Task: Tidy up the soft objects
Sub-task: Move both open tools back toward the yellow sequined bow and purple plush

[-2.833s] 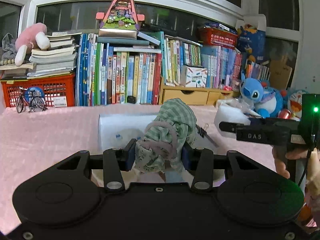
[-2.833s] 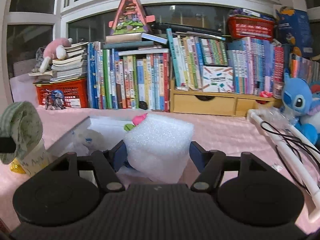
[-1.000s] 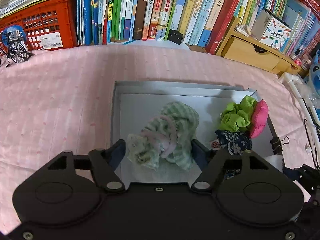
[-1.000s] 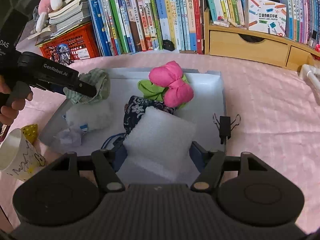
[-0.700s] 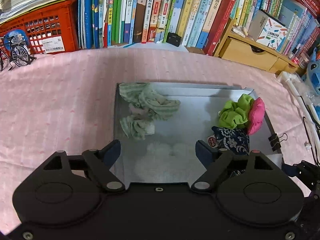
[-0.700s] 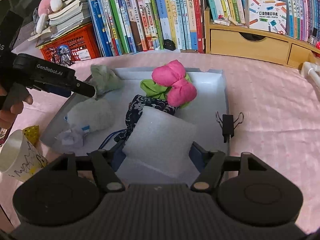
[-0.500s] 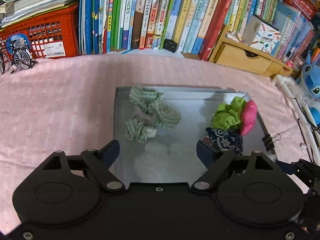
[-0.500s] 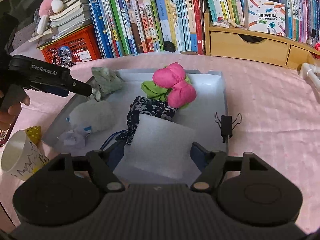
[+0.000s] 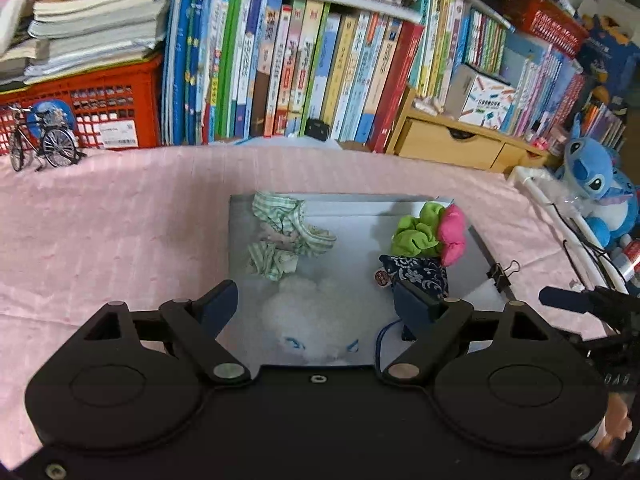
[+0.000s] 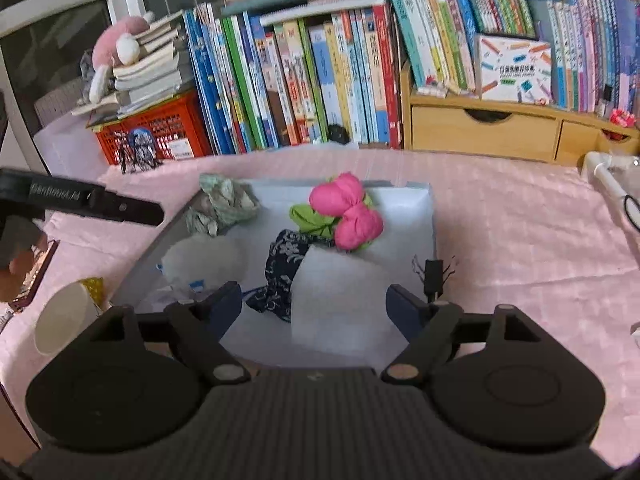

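Released since the earlier frame, the foam block (image 10: 340,296) and checked cloth (image 9: 280,236) lie in the tray (image 9: 480,248); both left tongs (image 9: 316,308) and right tongs (image 10: 314,306) are opening, empty. Blurred lettering at 9 o'clock is unreadable.

soft indoor light, fisheye-bent edges, slight motion blur

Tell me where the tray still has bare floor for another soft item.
Bare floor in the tray: the far right corner beyond the pink bow, and the middle strip between the striped cloth and green scrunchie. The near half is crowded: foam block, navy pouch, white fluff.
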The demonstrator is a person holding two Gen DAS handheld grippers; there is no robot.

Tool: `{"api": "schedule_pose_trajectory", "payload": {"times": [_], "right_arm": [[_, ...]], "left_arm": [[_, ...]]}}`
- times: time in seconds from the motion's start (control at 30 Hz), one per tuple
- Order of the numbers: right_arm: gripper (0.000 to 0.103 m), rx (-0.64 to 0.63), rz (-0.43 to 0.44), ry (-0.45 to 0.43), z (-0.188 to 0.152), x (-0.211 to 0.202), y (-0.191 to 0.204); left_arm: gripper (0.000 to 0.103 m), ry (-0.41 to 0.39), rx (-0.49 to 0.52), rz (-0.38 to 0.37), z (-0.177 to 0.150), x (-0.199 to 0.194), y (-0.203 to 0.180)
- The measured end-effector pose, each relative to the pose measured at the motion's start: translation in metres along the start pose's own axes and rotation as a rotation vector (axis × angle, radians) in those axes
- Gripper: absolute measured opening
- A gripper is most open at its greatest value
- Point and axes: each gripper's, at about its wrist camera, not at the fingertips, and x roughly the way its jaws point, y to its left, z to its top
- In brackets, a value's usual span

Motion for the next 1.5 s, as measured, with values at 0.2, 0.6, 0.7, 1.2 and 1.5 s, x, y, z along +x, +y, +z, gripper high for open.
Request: {"api": "schedule_pose_trajectory", "payload": {"times": [0.2, 0.6, 0.7, 1.2, 1.5], "right_arm": [[0.088, 0.009, -0.021, -0.073, -0.005, -0.021, -0.002], [0.088, -0.011, -0.141, -0.213, -0.048, -0.059, -0.012], [0.088, -0.011, -0.145, -0.213, -0.062, -0.063, -0.014], [0.092, -0.007, -0.140, -0.204, -0.116, -0.068, -0.021], [0.093, -0.002, -0.118, -0.206, -0.126, -0.064, -0.018]], "left_arm": [[0.087, -0.071, 0.017, -0.007, -0.021, -0.031, 0.005], [0.091, -0.193, 0.008, 0.005, -0.083, -0.080, 0.027], [0.091, -0.233, 0.001, 0.020, -0.101, -0.087, 0.032], [0.095, -0.260, -0.085, 0.067, -0.177, -0.105, 0.065], [0.096, -0.287, -0.111, 0.071, -0.182, -0.117, 0.070]]}}
